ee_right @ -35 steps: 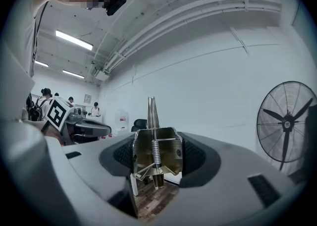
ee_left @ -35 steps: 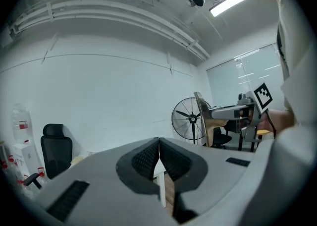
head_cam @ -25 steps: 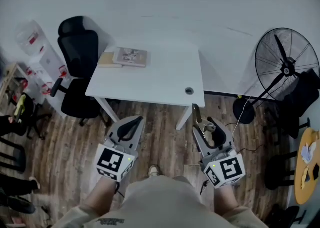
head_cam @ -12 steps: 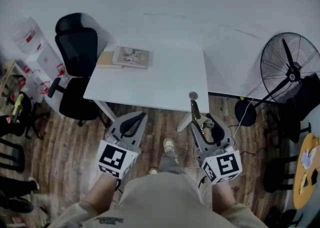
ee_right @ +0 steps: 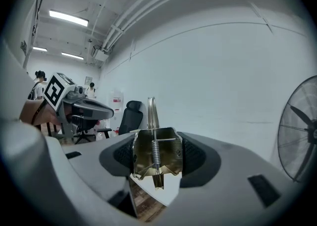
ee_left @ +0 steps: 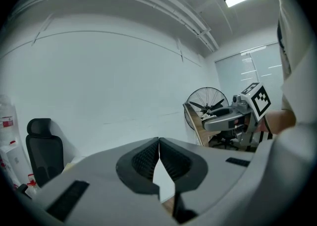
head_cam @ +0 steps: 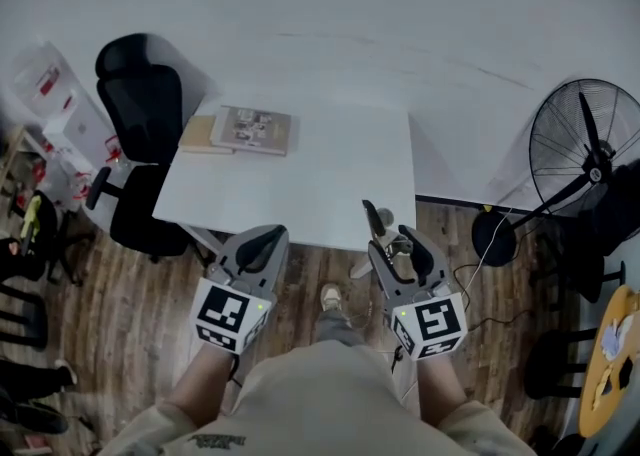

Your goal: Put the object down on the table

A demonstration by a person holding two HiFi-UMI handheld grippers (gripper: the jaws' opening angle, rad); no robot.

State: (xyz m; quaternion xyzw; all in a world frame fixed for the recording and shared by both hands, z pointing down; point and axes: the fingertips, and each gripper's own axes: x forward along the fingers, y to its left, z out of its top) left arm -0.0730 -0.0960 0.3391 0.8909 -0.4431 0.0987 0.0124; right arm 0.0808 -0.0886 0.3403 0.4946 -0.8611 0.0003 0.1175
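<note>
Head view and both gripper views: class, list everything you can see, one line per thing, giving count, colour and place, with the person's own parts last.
table: one, white, centre, by the wall
books: two, tan and grey, stacked at the table's far left corner
chair: one, black, left of the table
water dispenser: one, white, far left
fan: one, black, right of the table
round table: one, tan, right edge
floor: brown wood planks
clip: one, brass-coloured, with a spring, in the right gripper
shoe: one, light, on the floor between the grippers
left gripper: grey, jaws together, empty
right gripper: grey, jaws closed on the clip
</note>
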